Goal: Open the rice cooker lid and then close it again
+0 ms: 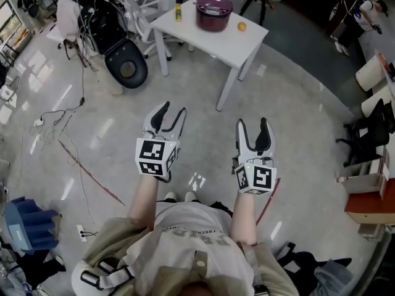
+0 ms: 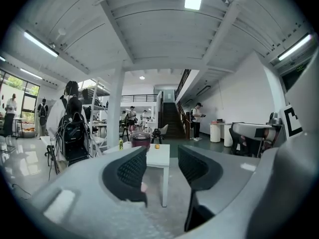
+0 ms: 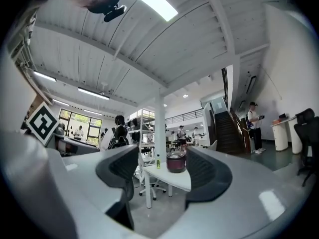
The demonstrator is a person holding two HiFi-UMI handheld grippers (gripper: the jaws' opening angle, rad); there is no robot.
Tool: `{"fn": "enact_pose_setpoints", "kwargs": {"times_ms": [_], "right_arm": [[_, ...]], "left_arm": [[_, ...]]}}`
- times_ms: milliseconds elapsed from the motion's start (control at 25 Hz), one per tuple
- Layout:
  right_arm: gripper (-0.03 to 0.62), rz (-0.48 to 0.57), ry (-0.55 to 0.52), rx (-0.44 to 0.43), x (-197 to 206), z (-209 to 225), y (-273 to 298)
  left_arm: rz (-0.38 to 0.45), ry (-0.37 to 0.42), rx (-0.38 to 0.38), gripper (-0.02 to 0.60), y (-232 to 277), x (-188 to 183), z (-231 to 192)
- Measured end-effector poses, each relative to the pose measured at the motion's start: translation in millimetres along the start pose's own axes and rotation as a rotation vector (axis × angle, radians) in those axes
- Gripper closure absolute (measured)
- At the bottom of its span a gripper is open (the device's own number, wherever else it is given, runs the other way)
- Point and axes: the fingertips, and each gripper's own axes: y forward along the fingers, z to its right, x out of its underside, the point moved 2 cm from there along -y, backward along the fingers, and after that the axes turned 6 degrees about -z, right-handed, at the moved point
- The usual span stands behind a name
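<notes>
The left gripper (image 1: 173, 111) and the right gripper (image 1: 253, 124) are held out side by side in front of the person, well short of the counter. The left fingers (image 2: 132, 168) stand partly apart with only air between them. The right fingers (image 3: 117, 171) are spread a little wider and are likewise empty. Neither pair touches anything.

The rice cooker (image 1: 214, 11), dark purple and round, sits with its lid down on the white counter (image 1: 207, 42) at about twelve o'clock from the person, well beyond both grippers. A small yellow-green bottle (image 1: 178, 11) stands just beside it at its nine o'clock. A small orange ball-like thing (image 1: 242, 26) lies near it at its three o'clock.

The floor (image 1: 203, 147) is pale, glossy and speckled. It lies bare between the grippers and the near corner of the counter, which points towards the person.

At eleven o'clock a dark chair (image 1: 128, 68) with black bags (image 1: 106, 23) piled behind it stands close to the left side of the counter. Cables (image 1: 62, 113) trail over the floor at nine to ten o'clock. At three o'clock there is a black office chair (image 1: 375, 128), and an orange-and-white box (image 1: 370, 199) sits by the wall. Beyond the counter the hall runs deep, with a staircase and people standing far off.
</notes>
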Motion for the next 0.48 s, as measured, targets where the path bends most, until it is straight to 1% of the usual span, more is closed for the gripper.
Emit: {"fn": "enact_pose_setpoints", "kwargs": {"times_ms": [40,160,480], "right_arm": [[0.313,-0.003,0.002,-0.003,0.5,2.4,2.4],[0.291,-0.006,0.008,-0.011,1.4,9.2,9.4],[0.275,-0.027,0.016,-0.008,8.5,23.1,43.6]], "left_arm": [[-0.003,0.0,-0.005,0.36,2.4,-0.4,1.2],[-0.008,0.003,-0.02,0.339,8.6,-2.6,3.4],[-0.043,-0.005,-0.014,0.333,39.5,-3.2,-4.4]]}}
